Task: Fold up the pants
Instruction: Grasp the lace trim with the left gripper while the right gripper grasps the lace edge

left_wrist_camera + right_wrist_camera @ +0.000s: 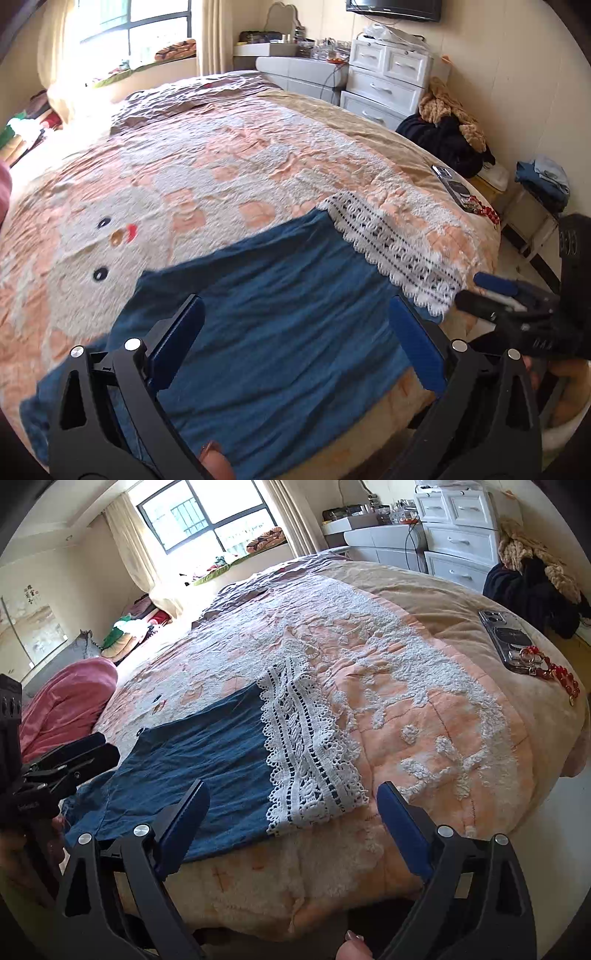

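Two pairs of tongs hover over the near edge of the bed (pixel 480 602), both released, jaws spread wide with nothing between them. The pants (pixel 266 295) lie flat on the quilt (pixel 221 155), straight ahead of and below the left tongs (pixel 295 332); their long axis runs roughly left to right along the bed's edge. The lace hem (pixel 310 753) is the end toward the right tongs (pixel 291 827), which sit just beside it, while the left tongs hang over the blue body. By that layout, I judge the right tongs nearer the hem and the left nearer the opposite end, which bunches at the left of the left wrist view.

The pants are thin, soft blue cloth, lightly creased, likely limp when lifted. The lace is white, openwork and scalloped. The quilt is nubbly, peach and white.
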